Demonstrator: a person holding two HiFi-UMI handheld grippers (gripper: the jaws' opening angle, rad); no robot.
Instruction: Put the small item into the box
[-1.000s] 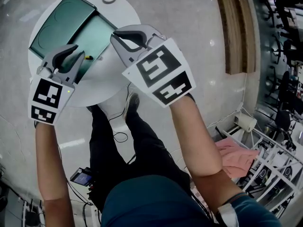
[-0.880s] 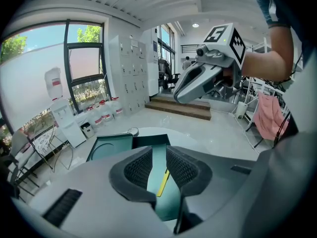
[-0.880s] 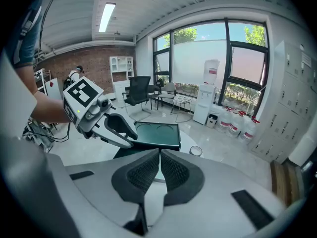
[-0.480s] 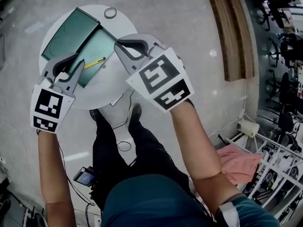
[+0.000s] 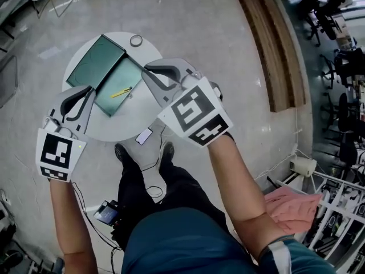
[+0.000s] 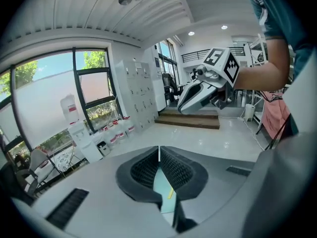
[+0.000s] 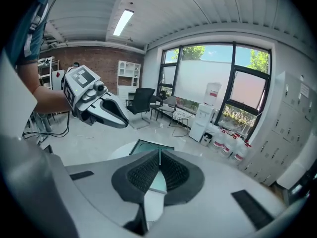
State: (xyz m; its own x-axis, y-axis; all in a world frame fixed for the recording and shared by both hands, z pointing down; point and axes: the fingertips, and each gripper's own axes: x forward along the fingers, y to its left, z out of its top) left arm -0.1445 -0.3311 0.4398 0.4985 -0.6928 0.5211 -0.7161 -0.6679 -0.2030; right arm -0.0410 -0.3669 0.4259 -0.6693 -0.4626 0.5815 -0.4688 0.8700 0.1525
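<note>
An open green box (image 5: 108, 67) lies on the round white table (image 5: 122, 127). A small yellow item (image 5: 121, 92) rests slantwise in the box's near half. My left gripper (image 5: 91, 88) hangs shut and empty above the table's left edge. The right gripper (image 5: 145, 70), also shut with nothing in it, is held high beside the box's right side. In the left gripper view the pads meet at the left gripper's (image 6: 159, 148) tip, with the yellow item (image 6: 171, 193) far below. The right gripper view has the right gripper (image 7: 159, 151) above the box (image 7: 148, 146).
A grey ring (image 5: 136, 40) sits at the table's far edge and a small flat device (image 5: 144, 136) at its near edge. The person's shoes and a cable are under the table. A wooden step (image 5: 274, 44) runs along the right; a pink cloth (image 5: 285, 201) hangs on a rack.
Both grippers have drawn up and back from the table, so the table and box look smaller and farther off. The yellow item stays in the box.
</note>
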